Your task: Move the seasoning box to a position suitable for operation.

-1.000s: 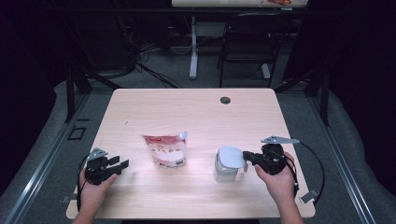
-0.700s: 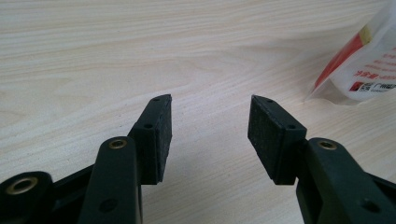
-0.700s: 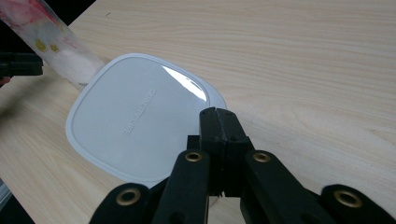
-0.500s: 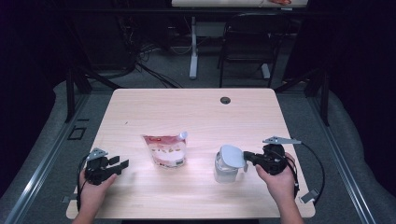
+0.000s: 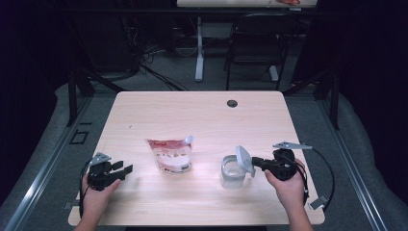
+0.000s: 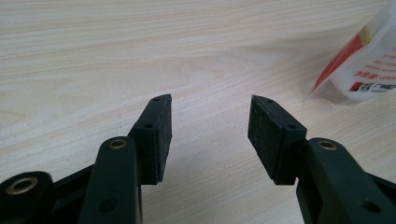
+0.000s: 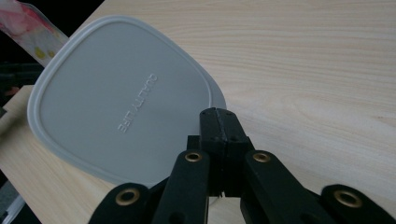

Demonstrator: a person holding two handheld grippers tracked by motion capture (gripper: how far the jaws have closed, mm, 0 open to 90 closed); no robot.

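Right gripper clamped on edge of grey lid, lid tilted up just above clear container at table's right front. In right gripper view jaws pinch lid rim (embossed side facing camera). Left gripper released, jaws apart, resting at left front, nothing between pads. Snack pouch lies flat between the two grippers, corner near left jaws. Step judged: lid coming off container. Next likely: set lid aside on bare wood, then left gripper takes pouch; needs steady lift so container does not tip.
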